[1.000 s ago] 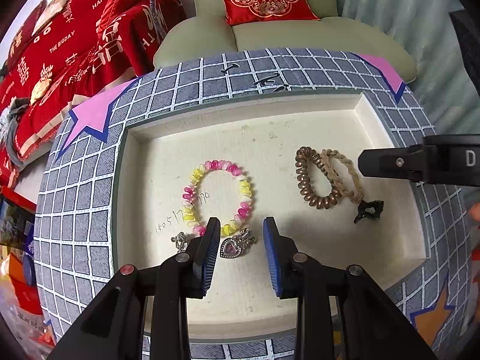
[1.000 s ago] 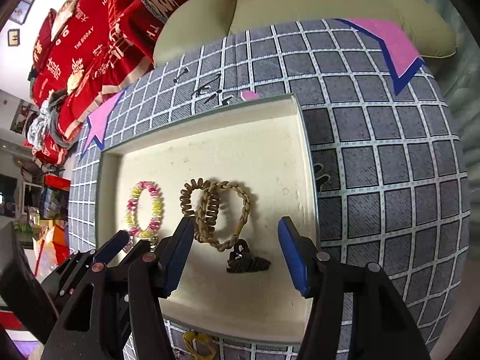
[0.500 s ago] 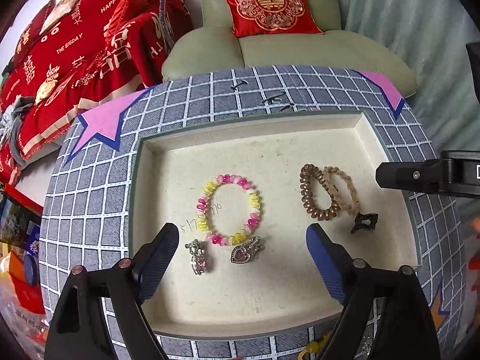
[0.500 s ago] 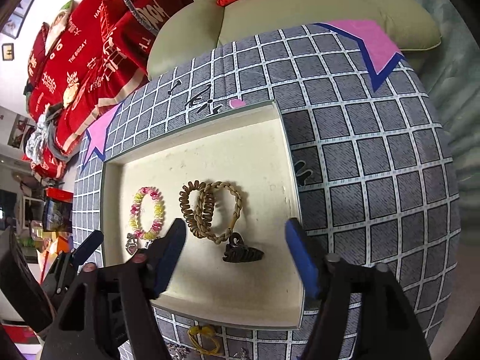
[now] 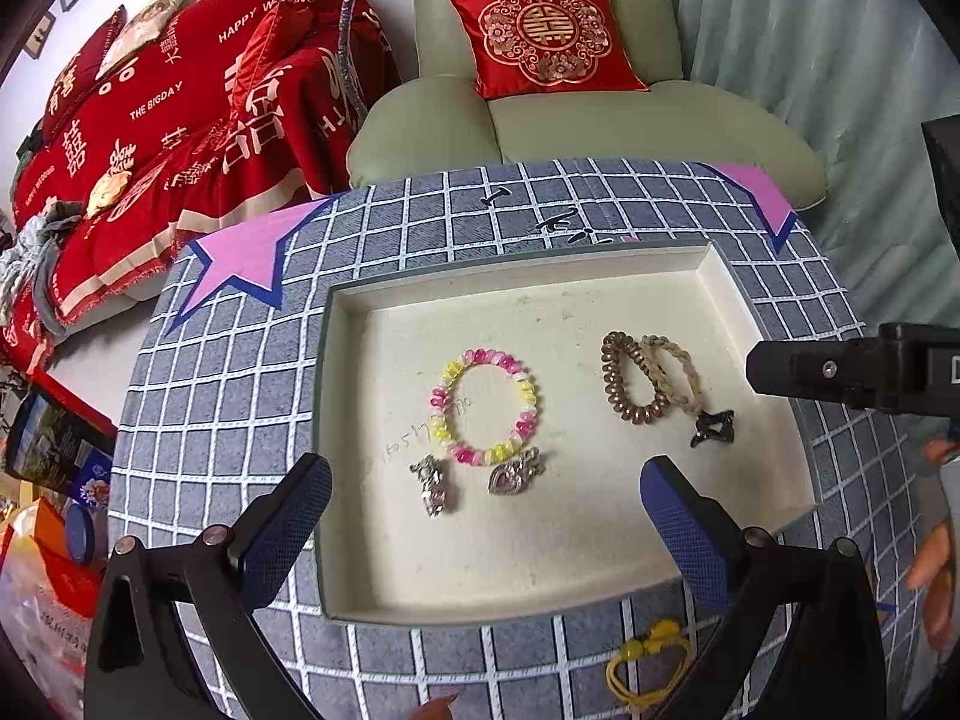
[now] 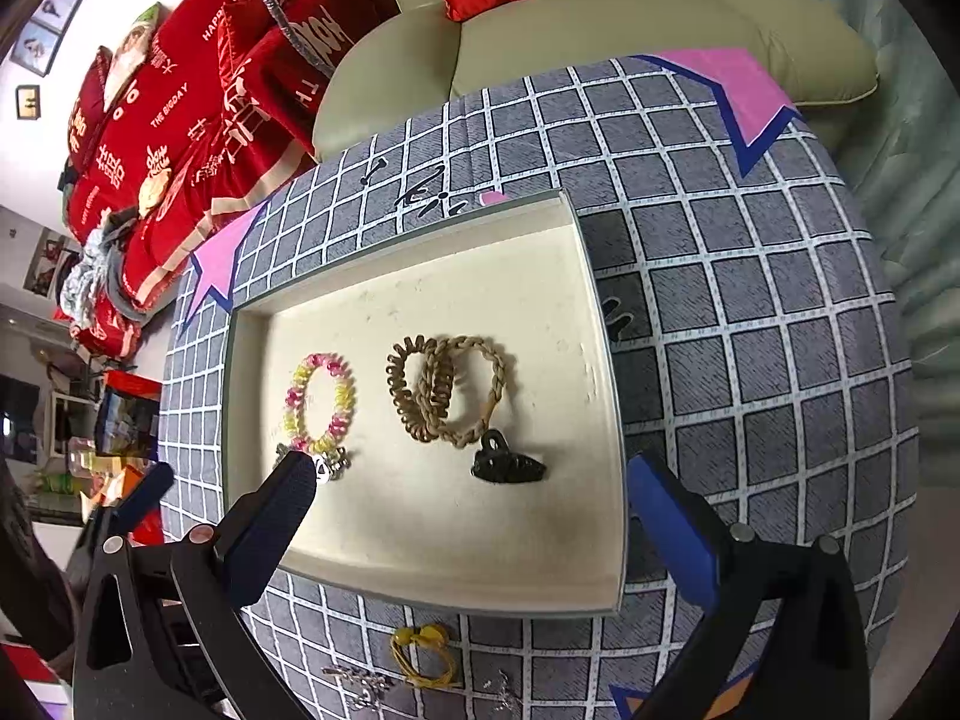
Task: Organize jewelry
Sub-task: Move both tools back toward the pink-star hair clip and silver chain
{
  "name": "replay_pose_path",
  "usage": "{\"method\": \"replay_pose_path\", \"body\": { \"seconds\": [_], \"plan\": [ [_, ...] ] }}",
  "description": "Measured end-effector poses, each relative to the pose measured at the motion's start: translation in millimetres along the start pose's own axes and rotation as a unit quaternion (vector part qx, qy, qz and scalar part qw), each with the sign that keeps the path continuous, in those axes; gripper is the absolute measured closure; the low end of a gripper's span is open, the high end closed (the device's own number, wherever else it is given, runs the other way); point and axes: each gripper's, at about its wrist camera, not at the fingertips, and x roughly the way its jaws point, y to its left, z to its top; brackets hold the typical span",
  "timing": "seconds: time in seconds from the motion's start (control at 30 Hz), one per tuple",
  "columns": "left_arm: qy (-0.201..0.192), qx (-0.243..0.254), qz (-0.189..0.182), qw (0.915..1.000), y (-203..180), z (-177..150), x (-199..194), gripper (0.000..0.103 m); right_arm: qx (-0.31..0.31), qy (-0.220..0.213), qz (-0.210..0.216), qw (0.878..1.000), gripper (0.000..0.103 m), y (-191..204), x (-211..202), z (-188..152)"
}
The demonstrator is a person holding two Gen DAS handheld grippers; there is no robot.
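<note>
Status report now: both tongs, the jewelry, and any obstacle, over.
Left tongs open, empty; right tongs open, empty. Beaded bracelet, hair ties and claw clip lie in tray. Yellow hair tie on cloth outside tray. No obstacle seen.

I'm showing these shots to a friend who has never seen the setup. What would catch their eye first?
Probably the cream tray in the middle of the checked tablecloth, with its pink and yellow bead bracelet beside the brown coil hair tie and black claw clip. Next, the red cushion on the pale green armchair behind, and the blue-padded open jaws of each hand-held gripper low in its own view.
</note>
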Motion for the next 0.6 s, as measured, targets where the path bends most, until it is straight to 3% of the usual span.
{"method": "replay_pose_path", "body": {
  "seconds": [0.37,0.6],
  "plan": [
    [-0.012,0.003,0.025,0.9996,9.3,-28.9,-35.8,0.0,-0.01,-0.005,-0.016,1.0,0.0,4.5,-25.2,-27.0],
    [0.005,-0.008,0.011,0.9999,19.7,-57.9,-52.1,0.0,-0.009,0.009,-0.033,0.999,0.0,6.4,-38.2,-56.8]
  ]
}}
